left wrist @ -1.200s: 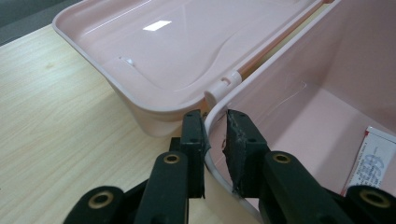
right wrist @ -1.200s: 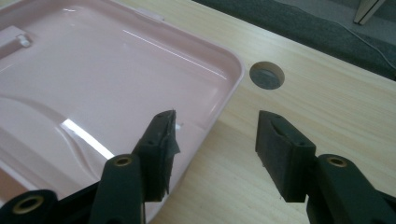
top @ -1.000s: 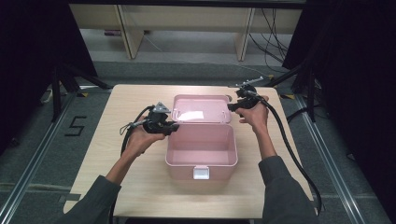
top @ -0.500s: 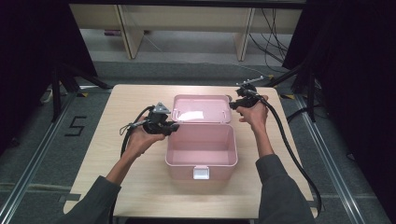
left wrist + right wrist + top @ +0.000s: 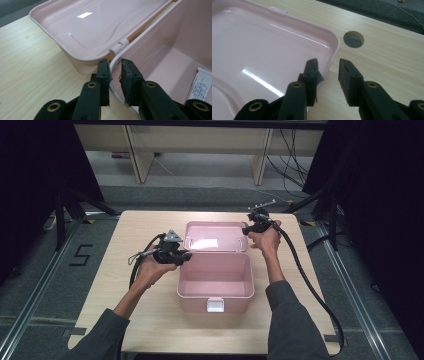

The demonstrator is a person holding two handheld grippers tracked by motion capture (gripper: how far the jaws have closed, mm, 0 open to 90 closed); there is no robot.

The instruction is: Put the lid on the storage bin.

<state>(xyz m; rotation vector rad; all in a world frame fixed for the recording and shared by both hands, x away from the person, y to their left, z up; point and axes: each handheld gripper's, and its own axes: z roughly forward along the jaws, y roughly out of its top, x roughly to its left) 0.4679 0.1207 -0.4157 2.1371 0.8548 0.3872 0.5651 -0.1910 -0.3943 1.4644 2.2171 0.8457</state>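
A pink plastic box stands open mid-table, its lid laid flat behind it. My left gripper is at the box's left wall near the hinge. In the left gripper view its jaws pinch the wall's rim, one pad on each side. My right gripper is at the lid's right back corner. Its jaws have just been closing, and the lid's edge lies between them. A gap still shows beside the outer pad.
A white printed packet lies on the box's floor. The box has a white latch on its front wall. A round cable hole is in the wooden table just beyond the lid. Cables trail from both grippers.
The right gripper has edged slightly in toward the lid's corner. The left hand and the box have stayed where they were.
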